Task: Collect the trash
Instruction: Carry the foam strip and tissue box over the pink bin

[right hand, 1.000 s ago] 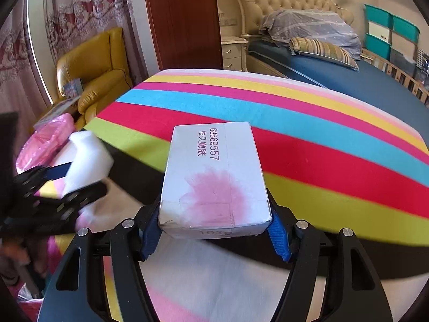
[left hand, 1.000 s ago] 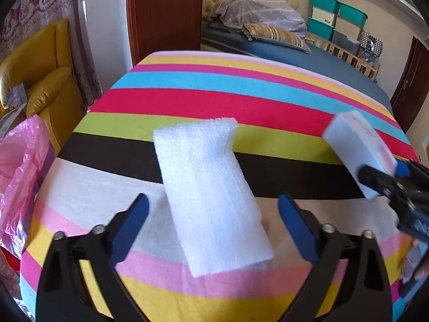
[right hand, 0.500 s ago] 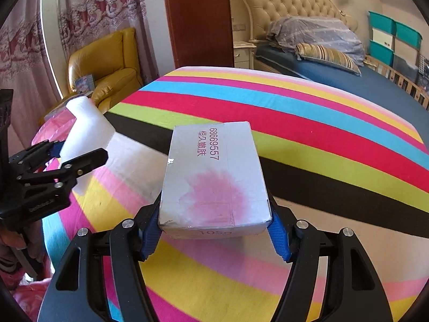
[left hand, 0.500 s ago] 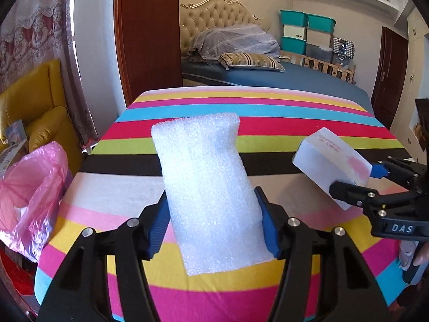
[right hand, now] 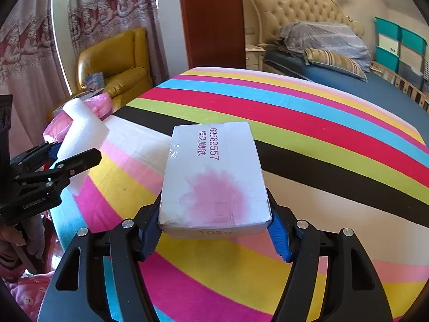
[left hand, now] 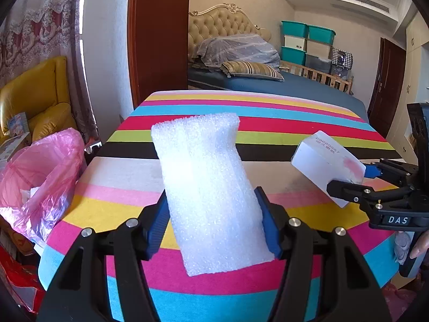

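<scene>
Striped worktop (left hand: 268, 123) in a bedroom, trash lifted in both tongs.
Left tongs (left hand: 214, 230) are clamped on a white foam sheet (left hand: 206, 187), held above the stripes; right tongs (right hand: 214, 228) pinch a white cardboard box (right hand: 214, 179) with a pink stain. From the left wrist, a pink plastic bag (left hand: 40, 177) hangs at nine o'clock beside the worktop, and the box is at three o'clock.
</scene>
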Demonstrator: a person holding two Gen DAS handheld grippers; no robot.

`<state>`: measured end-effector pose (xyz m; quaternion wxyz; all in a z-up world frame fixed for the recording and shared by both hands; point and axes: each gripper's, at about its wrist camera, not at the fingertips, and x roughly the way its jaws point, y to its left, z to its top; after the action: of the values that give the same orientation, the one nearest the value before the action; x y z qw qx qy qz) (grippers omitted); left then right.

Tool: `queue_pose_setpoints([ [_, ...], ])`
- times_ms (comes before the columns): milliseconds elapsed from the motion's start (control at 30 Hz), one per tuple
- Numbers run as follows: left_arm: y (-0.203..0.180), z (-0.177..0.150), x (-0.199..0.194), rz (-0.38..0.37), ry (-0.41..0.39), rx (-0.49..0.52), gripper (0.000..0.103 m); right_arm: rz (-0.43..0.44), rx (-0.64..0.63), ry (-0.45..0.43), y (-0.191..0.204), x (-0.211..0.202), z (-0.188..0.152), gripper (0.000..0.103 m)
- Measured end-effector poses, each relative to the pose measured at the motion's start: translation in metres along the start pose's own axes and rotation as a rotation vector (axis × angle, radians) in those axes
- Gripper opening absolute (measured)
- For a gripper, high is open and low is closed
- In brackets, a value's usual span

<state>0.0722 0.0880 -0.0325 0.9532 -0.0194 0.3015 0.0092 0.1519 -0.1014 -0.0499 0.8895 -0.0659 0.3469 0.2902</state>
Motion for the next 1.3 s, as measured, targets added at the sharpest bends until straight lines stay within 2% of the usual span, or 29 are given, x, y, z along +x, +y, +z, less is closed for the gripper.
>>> queue_pose_setpoints([
  [267,0.005,-0.013,-0.018,0.019,-0.023,0.005,0.059,0.034,-0.084,-0.013,0.037,-0.003,-0.002,0.064],
  [633,0.035,-0.029,-0.043,0.079,-0.054,-0.015,0.060,0.076,-0.164,-0.023,0.072,0.002,0.004,0.064],
  [1133,0.088,-0.017,-0.074,0.210,-0.141,-0.050,0.060,0.142,-0.307,-0.027,0.122,0.026,0.042,0.064],
  [1300,0.115,-0.013,-0.080,0.255,-0.148,-0.093,0.060,0.173,-0.355,-0.031,0.147,0.037,0.055,0.064],
])
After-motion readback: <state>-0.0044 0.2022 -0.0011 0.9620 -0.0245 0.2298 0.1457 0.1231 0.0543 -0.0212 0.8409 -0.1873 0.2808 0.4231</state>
